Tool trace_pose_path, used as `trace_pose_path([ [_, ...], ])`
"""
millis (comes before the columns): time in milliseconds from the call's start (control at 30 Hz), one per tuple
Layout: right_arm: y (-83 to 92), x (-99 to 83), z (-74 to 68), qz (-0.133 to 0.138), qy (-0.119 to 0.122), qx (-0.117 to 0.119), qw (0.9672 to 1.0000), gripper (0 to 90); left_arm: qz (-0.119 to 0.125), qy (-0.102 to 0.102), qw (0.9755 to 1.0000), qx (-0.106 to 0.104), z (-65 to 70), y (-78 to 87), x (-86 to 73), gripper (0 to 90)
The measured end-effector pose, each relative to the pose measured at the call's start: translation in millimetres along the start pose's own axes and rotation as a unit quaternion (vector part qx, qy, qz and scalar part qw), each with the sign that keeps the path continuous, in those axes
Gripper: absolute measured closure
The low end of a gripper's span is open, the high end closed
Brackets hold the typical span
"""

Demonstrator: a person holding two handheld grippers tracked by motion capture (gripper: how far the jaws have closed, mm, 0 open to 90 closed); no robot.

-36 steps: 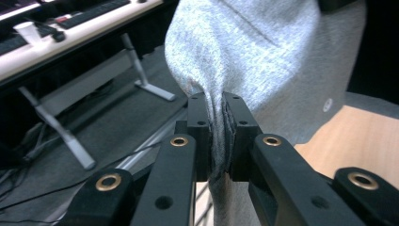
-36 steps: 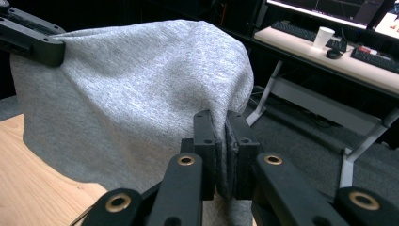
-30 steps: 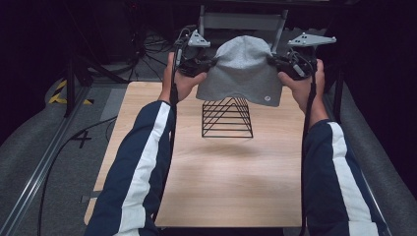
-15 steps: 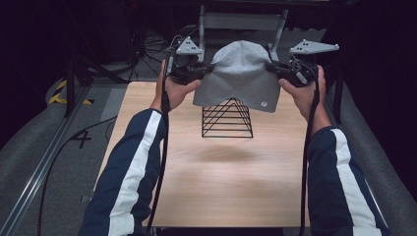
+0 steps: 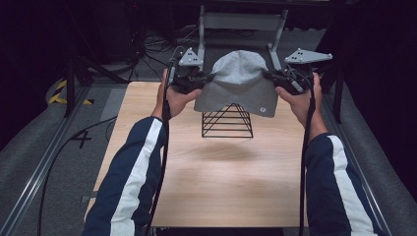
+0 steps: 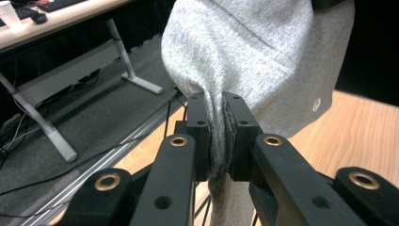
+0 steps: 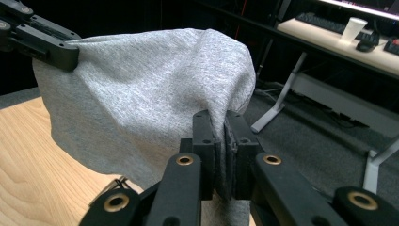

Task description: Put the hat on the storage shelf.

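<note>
Grey beanie (image 5: 239, 83) hung over the wire pyramid stand (image 5: 227, 122), left gripper (image 5: 196, 79) and right gripper (image 5: 279, 78) each pinching an edge. Risk: uneven lowering could snag and tip the stand.

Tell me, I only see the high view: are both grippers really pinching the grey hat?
Observer: Yes. In the left gripper view, the left gripper has the grey hat squeezed between its shut jaws.
Operator: And the other one?
Observer: In the right gripper view, the right gripper is shut on a fold of the hat's edge too.
Operator: What's behind the table?
Observer: A desk with a white cup and a keyboard.
</note>
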State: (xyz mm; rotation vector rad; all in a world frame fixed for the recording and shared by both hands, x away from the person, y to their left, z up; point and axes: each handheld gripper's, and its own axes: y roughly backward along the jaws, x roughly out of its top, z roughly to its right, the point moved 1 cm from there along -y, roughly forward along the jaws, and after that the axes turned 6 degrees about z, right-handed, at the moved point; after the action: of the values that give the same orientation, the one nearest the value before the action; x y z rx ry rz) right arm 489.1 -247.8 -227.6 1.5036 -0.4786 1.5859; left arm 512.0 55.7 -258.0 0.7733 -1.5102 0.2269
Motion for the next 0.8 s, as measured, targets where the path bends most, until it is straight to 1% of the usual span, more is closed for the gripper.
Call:
trace_pose_path([
  [67,-3.2,-6.7,0.3,-0.006,-0.003,0.003,1.0000,84.3,-0.003,-0.001,1.0000,-0.002,-0.1,-2.0,-5.4,82.5],
  [133,-6.1,-14.4,0.6,-0.008,-0.006,0.006,0.9999,84.3,-0.002,0.004,1.0000,-0.003,0.8,-4.5,-12.2,82.5],
  [200,-8.4,-22.3,-0.1,-0.013,-0.008,0.012,0.9998,84.3,-0.004,0.006,0.9999,-0.007,1.0,-6.7,-19.2,82.4],
  [300,-10.9,-36.2,-2.4,-0.017,-0.011,0.024,0.9995,84.3,0.000,0.014,0.9998,-0.015,4.0,-9.5,-31.1,82.3],
  [333,-10.7,-39.9,-3.3,-0.018,-0.011,0.028,0.9994,84.3,-0.003,0.008,0.9999,-0.015,4.9,-9.4,-34.0,82.3],
  [400,-9.4,-46.5,-5.2,-0.018,-0.011,0.036,0.9991,84.2,0.002,0.011,0.9998,-0.018,7.1,-8.5,-40.8,82.3],
  [433,-8.3,-49.9,-6.2,-0.019,-0.010,0.040,0.9990,84.2,0.003,0.008,0.9998,-0.016,7.6,-8.4,-44.1,82.2],
  [467,-7.6,-52.6,-7.3,-0.018,-0.009,0.044,0.9988,84.2,-0.002,0.007,0.9999,-0.014,8.6,-8.2,-47.6,82.2],
  [500,-7.1,-55.3,-8.8,-0.019,-0.010,0.048,0.9986,84.2,-0.002,0.007,0.9999,-0.014,8.6,-8.2,-47.6,82.0],
  [533,-7.3,-58.0,-10.0,-0.022,-0.006,0.049,0.9985,84.1,-0.002,0.001,0.9999,-0.013,10.1,-9.7,-54.0,81.8],
  [567,-7.9,-60.9,-11.6,-0.025,-0.003,0.050,0.9984,84.2,-0.003,0.000,0.9999,-0.017,11.2,-10.4,-57.0,81.7],
  [600,-7.9,-60.9,-11.6,-0.025,-0.003,0.050,0.9984,84.2,-0.003,0.000,0.9999,-0.017,11.2,-10.4,-57.0,81.5],
  [633,-9.0,-66.4,-14.8,-0.028,0.000,0.054,0.9982,84.1,0.000,0.002,0.9998,-0.017,14.5,-11.9,-62.6,81.1],
  [700,-9.9,-69.1,-16.2,-0.029,0.001,0.054,0.9981,84.1,0.001,0.001,0.9998,-0.021,15.7,-13.1,-65.3,80.9],
  [800,-13.2,-76.2,-17.5,-0.036,0.000,0.052,0.9980,83.9,-0.003,-0.002,0.9999,-0.014,18.4,-16.7,-72.3,78.8],
])
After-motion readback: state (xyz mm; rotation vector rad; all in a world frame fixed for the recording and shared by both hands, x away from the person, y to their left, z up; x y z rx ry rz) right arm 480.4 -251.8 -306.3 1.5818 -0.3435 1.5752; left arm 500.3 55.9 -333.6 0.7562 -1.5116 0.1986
